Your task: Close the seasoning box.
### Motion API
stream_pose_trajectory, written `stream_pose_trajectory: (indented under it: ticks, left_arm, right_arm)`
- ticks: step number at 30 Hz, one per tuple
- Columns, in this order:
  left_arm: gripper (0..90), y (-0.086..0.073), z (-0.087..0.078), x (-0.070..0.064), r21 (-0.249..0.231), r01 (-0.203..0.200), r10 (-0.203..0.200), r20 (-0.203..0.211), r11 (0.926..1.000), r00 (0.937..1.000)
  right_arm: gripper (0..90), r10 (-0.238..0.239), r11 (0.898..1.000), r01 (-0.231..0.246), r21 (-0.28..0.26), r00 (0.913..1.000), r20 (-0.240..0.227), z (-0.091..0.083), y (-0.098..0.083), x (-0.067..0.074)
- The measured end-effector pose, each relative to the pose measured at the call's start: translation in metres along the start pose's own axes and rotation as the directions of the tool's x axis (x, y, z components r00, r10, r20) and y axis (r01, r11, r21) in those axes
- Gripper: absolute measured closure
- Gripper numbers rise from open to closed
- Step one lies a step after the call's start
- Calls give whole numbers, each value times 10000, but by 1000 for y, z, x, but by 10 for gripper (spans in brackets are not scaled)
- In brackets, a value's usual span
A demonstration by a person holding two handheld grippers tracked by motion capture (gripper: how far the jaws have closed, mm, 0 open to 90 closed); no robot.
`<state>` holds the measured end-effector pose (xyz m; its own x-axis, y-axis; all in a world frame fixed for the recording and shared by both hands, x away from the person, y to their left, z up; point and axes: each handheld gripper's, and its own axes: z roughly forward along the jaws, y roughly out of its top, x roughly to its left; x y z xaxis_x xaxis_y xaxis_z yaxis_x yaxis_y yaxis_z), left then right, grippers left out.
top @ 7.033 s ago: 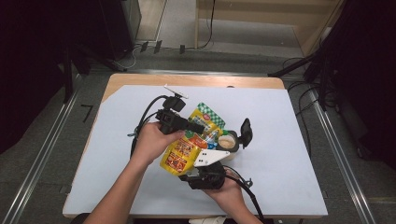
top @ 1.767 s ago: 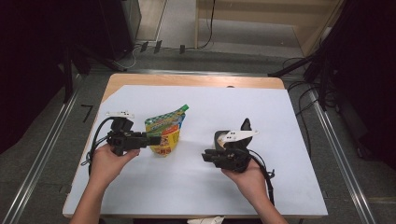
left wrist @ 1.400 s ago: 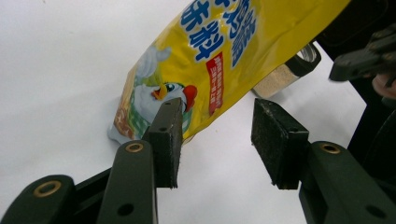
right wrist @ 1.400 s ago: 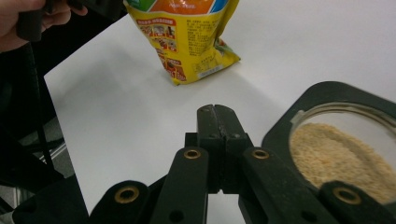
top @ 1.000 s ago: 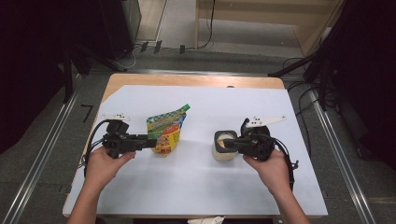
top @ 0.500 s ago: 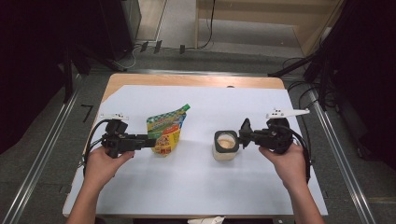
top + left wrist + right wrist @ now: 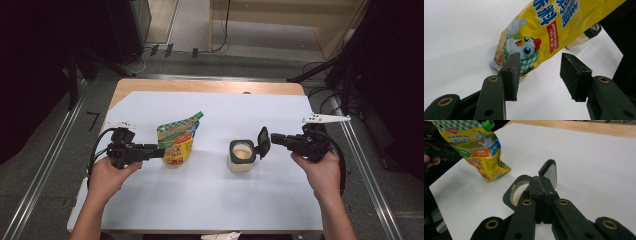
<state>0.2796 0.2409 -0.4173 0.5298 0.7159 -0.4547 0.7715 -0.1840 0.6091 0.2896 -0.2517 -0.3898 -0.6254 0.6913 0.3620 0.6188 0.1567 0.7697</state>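
**Right gripper drawn back from the jar; pouch stands beside the left jaws**

Since the frames of a second ago, the right gripper (image 7: 274, 138) has pulled away toward the right edge of the white-covered table (image 7: 280, 200), leaving the small square cream-coloured jar (image 7: 241, 156) standing on its own right of the middle. Its jaws are clenched together with nothing between them, and their tips sit just off the jar's hinged black lid (image 7: 263, 143), which stands flipped open on the jar's right side. The jar's round mouth shows pale contents.

Left of the middle stands the yellow plastic spout pouch with a green cap and a cartoon chicken print (image 7: 178, 142), leaning slightly. The left gripper (image 7: 161, 151) is level at the pouch's lower left corner. Its jaws have just been opening and stand apart; one pad (image 7: 512, 72) lies in front of the pouch's bottom edge, and no grip shows.
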Motion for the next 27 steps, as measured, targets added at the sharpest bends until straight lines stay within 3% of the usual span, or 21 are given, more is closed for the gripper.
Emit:
stream_pose_trajectory:
  ticks: [12, 27]
  left_arm:
    - [491, 0, 0, 2, 37, 1, -1, -17, 10000, 10000]
    - [483, -1, -1, 5, -31, 126, -126, -13, 9999, 9999]
  right_arm:
    - [900, 436, 9982, -432, 414, 9990, -86, 24, -14, -10]
    - [900, 119, 9980, -117, 618, 9999, -38, 43, -19, -2]
